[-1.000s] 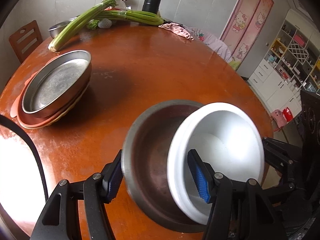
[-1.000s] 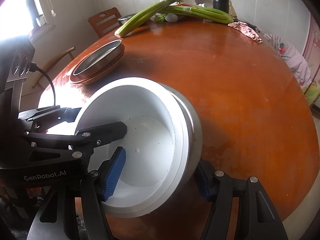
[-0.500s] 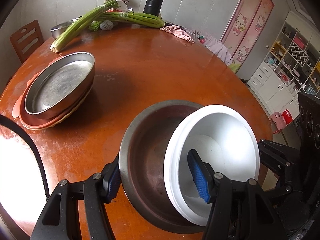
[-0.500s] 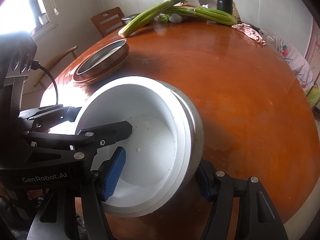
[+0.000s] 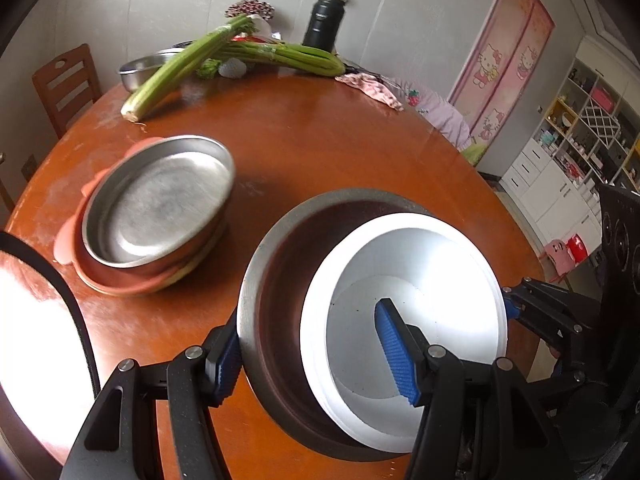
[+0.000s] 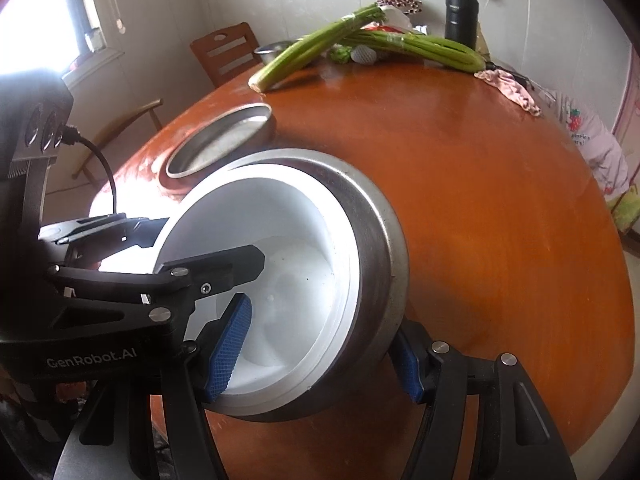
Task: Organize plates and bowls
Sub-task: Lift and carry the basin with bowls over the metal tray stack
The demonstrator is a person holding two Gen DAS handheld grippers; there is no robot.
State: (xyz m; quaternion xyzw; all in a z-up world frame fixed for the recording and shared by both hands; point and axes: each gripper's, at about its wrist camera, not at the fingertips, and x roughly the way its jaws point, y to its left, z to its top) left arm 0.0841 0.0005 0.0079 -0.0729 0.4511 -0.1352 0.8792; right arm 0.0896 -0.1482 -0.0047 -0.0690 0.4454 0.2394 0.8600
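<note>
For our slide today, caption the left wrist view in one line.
Both grippers clamp a white bowl nested in a steel bowl, beside stacked plates on a wooden table.

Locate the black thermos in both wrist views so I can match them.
Left wrist: black thermos stands top centre, at the table's far edge by the wall, right of the celery.
Right wrist: black thermos stands top right of centre, again at the far edge behind the celery.
Shared landmark: the pink cloth lies on the table just right of the thermos in both views.
</note>
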